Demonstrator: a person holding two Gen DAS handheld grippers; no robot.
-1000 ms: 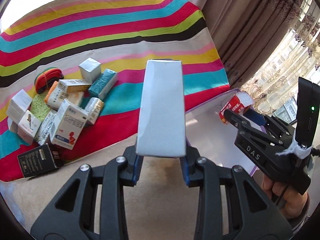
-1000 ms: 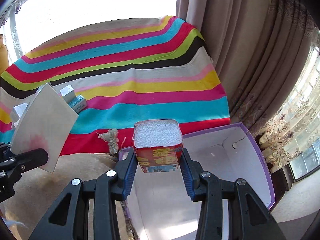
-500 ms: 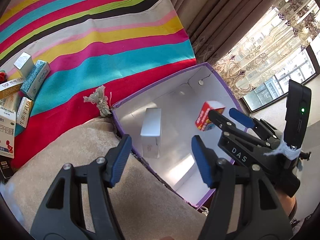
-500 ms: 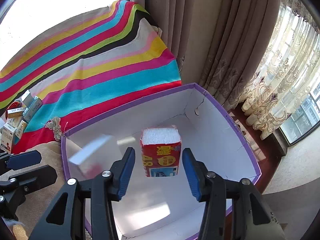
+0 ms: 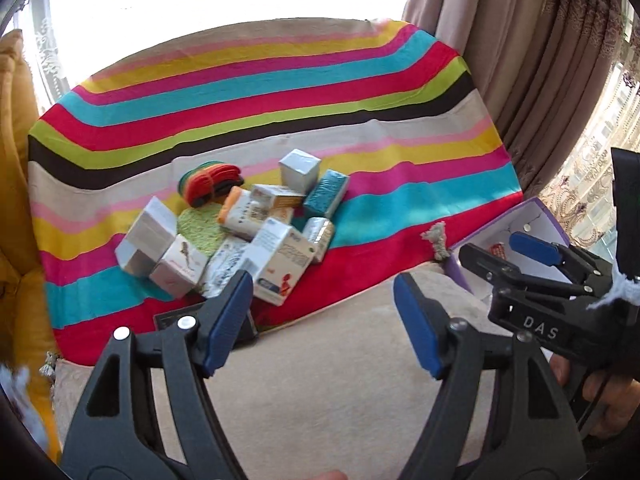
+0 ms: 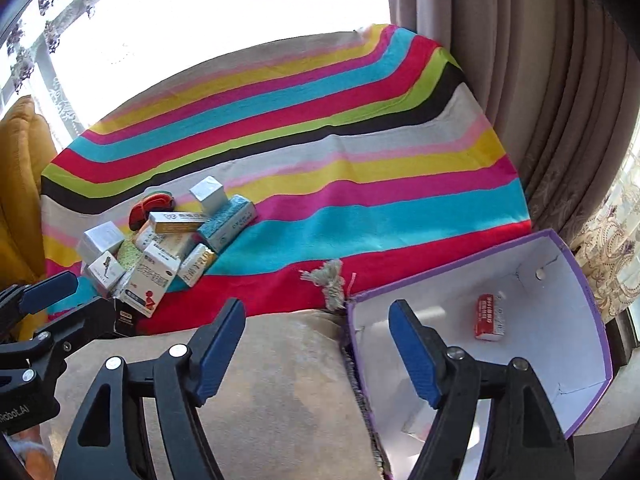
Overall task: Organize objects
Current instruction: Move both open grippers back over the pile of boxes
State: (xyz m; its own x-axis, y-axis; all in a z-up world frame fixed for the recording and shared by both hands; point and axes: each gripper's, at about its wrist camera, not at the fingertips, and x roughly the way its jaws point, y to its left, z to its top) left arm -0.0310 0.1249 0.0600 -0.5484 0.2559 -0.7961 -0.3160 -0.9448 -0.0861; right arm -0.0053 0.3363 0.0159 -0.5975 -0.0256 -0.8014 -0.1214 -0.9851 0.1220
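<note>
Evidently a fetch step is in hand: both claws are empty and are aimed toward the pile of small boxes (image 5: 240, 236) on the striped blanket (image 5: 360, 128); more items remain to be carried to the purple bin (image 6: 592, 296).

Left wrist view, left to right. The pile is seen at about 11 o'clock from the left claw (image 5: 322, 320), near but not touching its left finger; a white box with a red figure (image 5: 280, 264) lies nearest that finger. A dark flat box (image 5: 168, 320) is partly hidden behind the same finger. The jaws are opening, and nothing is between them. At 3 o'clock the right claw (image 5: 516, 250) is seen, with the bin's corner just behind it.

Right wrist view, left to right. The left claw is seen at 9 o'clock, the pile at 10 o'clock, well apart from the right claw (image 6: 318, 344). Its jaws are opening too, with only beige cushion (image 6: 280, 380) between them. A grey tassel (image 6: 328, 280) lies at 12 o'clock. The bin sits at 3 o'clock; a red packet (image 6: 489, 316) lies on its floor, and a pale box low in the bin is only half seen.

Next move, as judged: each claw is to be advanced over the pile, one loose box picked at its edge, jaws kept wide until the box is straddled. Toppling of neighbours is the risk.
</note>
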